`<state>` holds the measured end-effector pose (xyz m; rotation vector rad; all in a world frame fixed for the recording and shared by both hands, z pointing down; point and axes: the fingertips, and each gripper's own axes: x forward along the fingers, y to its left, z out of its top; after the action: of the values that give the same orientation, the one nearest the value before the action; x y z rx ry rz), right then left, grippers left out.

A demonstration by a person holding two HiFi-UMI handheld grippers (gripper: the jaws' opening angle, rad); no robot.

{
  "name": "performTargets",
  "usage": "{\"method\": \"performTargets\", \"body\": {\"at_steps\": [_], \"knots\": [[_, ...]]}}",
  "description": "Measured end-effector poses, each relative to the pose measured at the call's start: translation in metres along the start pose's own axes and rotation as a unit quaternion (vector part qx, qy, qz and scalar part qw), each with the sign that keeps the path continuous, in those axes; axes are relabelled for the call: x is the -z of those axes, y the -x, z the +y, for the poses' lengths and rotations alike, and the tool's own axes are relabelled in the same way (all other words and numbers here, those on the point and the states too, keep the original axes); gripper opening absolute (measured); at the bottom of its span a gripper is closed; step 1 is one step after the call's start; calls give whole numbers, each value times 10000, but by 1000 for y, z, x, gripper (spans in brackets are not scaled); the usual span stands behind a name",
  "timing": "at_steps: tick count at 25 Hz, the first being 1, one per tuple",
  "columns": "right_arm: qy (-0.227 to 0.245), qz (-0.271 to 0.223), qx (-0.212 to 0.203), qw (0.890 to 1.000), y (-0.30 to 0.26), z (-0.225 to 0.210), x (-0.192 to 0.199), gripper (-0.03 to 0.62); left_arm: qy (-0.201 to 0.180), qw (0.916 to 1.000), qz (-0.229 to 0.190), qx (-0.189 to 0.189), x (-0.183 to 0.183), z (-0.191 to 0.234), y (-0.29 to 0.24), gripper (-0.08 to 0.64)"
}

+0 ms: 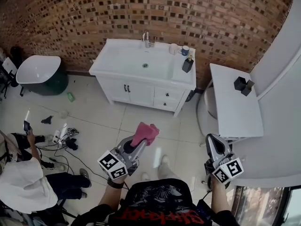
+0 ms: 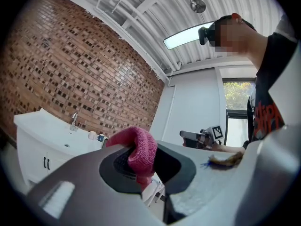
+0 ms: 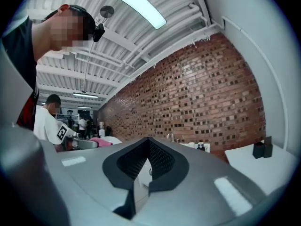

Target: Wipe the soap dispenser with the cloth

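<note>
Here's the left gripper (image 1: 139, 144), low in the head view at about 7 o'clock, and its jaws are clamped on the pink cloth (image 1: 145, 133), which bunches up out past the tips. The left gripper view confirms it: the left gripper (image 2: 146, 165) has the cloth (image 2: 140, 147) pinched between its dark pads, a fold flopping over the top. Over at 5 o'clock sits the right gripper (image 1: 214, 141), and it carries nothing; in its own view the right gripper (image 3: 148, 147) shows both pads pressed together, tips meeting. Both grippers hang over the tiled floor (image 1: 141, 119), well apart from each other. Now the target: the dispenser (image 1: 187, 64), a dark bottle, stands upright on the white vanity (image 1: 117, 62) up at 1 o'clock, on the counter's right end, well away from the cloth. Two cups (image 1: 179, 49) stand just behind it at 11 o'clock of the bottle, and the tap (image 1: 146, 39) rises at the back of the basin, against the brick wall (image 1: 94, 13). A white table (image 1: 235, 107) lies at 3 o'clock with a black object (image 1: 243, 84) on it, a tub (image 1: 40, 69) at 10 o'clock, and another person (image 1: 23, 187) sits at 8 o'clock.
</note>
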<state>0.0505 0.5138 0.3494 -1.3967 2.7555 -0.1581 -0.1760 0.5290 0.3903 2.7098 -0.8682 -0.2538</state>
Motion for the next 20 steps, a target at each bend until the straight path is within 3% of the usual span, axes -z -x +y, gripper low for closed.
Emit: {"method": "performTargets", "body": {"at_steps": [3, 6, 8, 15, 20], "knots": [[-67, 371, -379, 9986, -27, -23, 3, 0, 32, 9999, -13, -139, -7, 16, -31, 51], [391, 566, -515, 9963, -48, -52, 0, 2, 10, 9999, -49, -98, -18, 28, -71, 51], [634, 628, -483, 9948, -57, -72, 3, 2, -25, 9999, 33, -114, -22, 37, -95, 51], [621, 793, -382, 9942, -82, -143, 17, 2, -65, 9998, 175, -92, -18, 54, -181, 51], [689, 717, -75, 9950, -121, -178, 20, 2, -120, 9996, 246, -33, -15, 82, -207, 51]]}}
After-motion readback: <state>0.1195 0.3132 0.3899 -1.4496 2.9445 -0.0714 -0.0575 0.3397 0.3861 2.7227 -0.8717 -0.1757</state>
